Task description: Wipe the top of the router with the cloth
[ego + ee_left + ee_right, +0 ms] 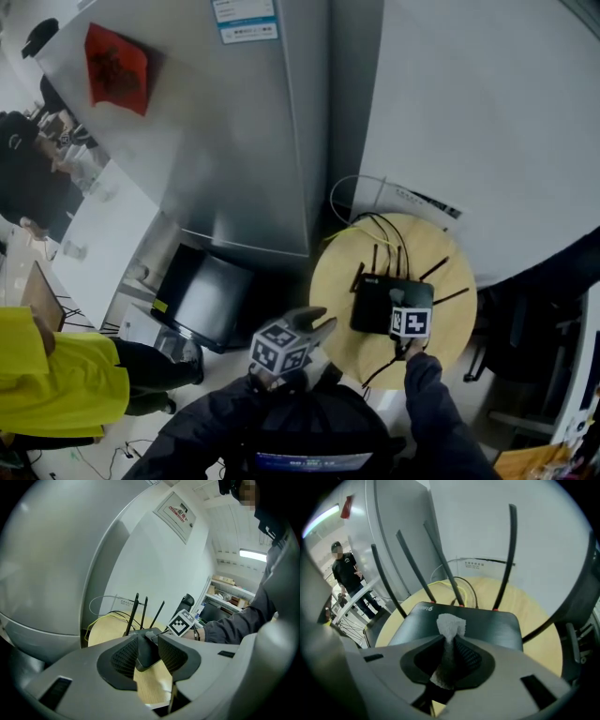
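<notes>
**Barely a tuft of cloth showing over the router**

Here the right gripper [451, 641] has its jaws closed most of the way on a white cloth [450, 623]. The cloth is pinched into a narrow strip, and only a small crumpled end pokes out past the tips. That end sits over the near part of the black router [492, 627], which lies flat on the round wooden table [337, 281] with its antennas [510, 555] standing up at the far edge. Whether the cloth actually presses on the lid I cannot tell.

The left gripper [149, 644] hangs back near the person's body, short of the table. Its jaws are a little apart and hold nothing (the router only shows through the gap, well beyond them).

The risks, as I judge them:
- So little cloth sticks out that the hard jaw tips could scrape the lid.
- Nothing steadies the router, so a firm stroke may slide it across the table.
- A long stroke towards the far edge could knock the antennas.
- Drag on the cloth might pull it loose.
</notes>
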